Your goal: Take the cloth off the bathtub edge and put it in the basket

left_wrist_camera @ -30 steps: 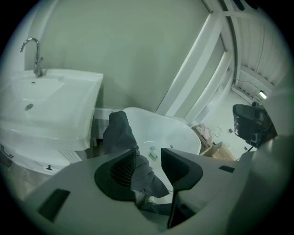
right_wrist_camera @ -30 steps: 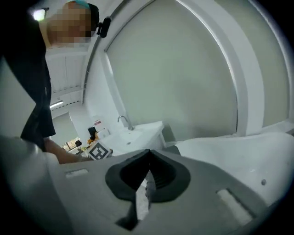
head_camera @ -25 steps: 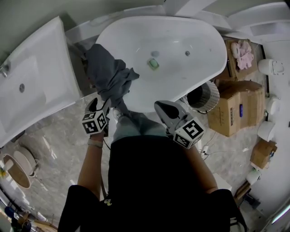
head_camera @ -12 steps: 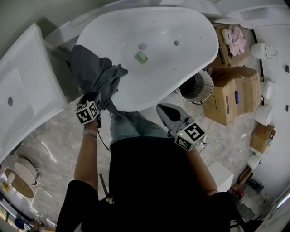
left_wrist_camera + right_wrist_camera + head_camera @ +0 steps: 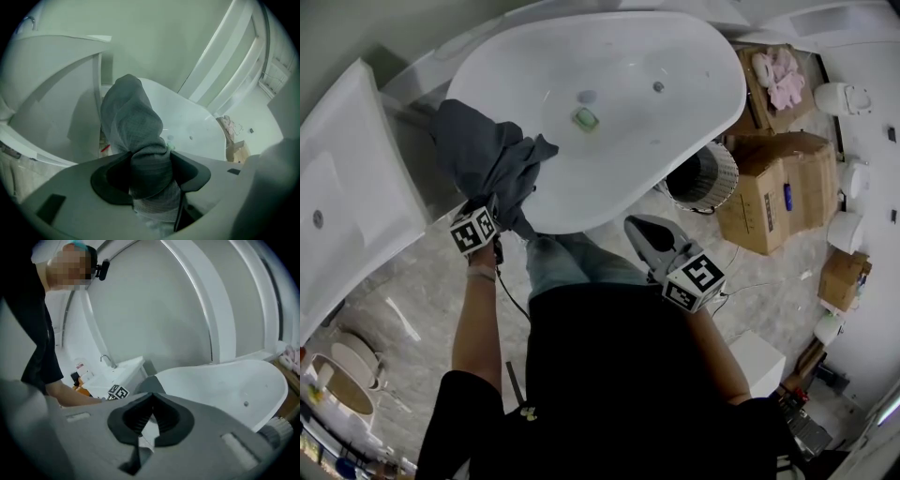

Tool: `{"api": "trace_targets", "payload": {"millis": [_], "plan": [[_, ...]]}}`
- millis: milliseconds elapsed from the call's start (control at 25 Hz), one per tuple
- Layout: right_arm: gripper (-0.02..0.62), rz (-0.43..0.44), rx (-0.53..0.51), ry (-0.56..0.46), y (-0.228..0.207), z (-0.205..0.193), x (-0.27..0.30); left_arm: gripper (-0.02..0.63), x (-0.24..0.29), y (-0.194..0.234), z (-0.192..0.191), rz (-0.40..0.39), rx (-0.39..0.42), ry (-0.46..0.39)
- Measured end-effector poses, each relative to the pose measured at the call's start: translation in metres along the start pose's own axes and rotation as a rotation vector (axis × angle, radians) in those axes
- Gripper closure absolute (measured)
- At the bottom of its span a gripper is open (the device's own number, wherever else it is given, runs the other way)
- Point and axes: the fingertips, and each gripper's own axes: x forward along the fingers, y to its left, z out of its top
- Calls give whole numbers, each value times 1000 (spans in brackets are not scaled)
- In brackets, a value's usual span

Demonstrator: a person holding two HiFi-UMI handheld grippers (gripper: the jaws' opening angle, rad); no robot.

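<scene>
- L gripper (image 5: 150,164): jaws have just been closing, and the pads now pinch a bunched fold of the grey cloth (image 5: 483,159), which fills the gap between them.
- Cloth lies draped over the near-left edge of the white bathtub (image 5: 675,112). Most of it hangs on the outer side, w/ one corner lapping inward over the rim.
- R gripper (image 5: 151,399): jaws closed tip to tip, nothing btwn them. It's held near the person's body, apart from the tub.
- Basket (image 5: 727,173) stands on the floor just beside the tub's right side (round, w/ a dark opening), next to a cardboard box (image 5: 778,192).
- Small green item (image 5: 585,118) sits by the drain inside the tub.
- Washbasin (image 5: 347,197) is on the far left, near the cloth.
</scene>
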Motion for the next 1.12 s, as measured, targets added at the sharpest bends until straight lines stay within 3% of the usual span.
{"api": "trace_targets", "payload": {"millis": [200, 360, 600, 1120], "plan": [[598, 13, 9, -13, -5, 2, -3, 401, -14, -1, 2, 67, 3, -24], [598, 28, 5, -20, -6, 3, -7, 517, -19, -8, 1, 102, 124, -33], [598, 39, -2, -49, -8, 10, -15, 526, -33, -21, 15, 90, 151, -42], [598, -23, 57, -183, -7, 35, -54, 529, -130, -91, 86, -17, 237, -208]]}}
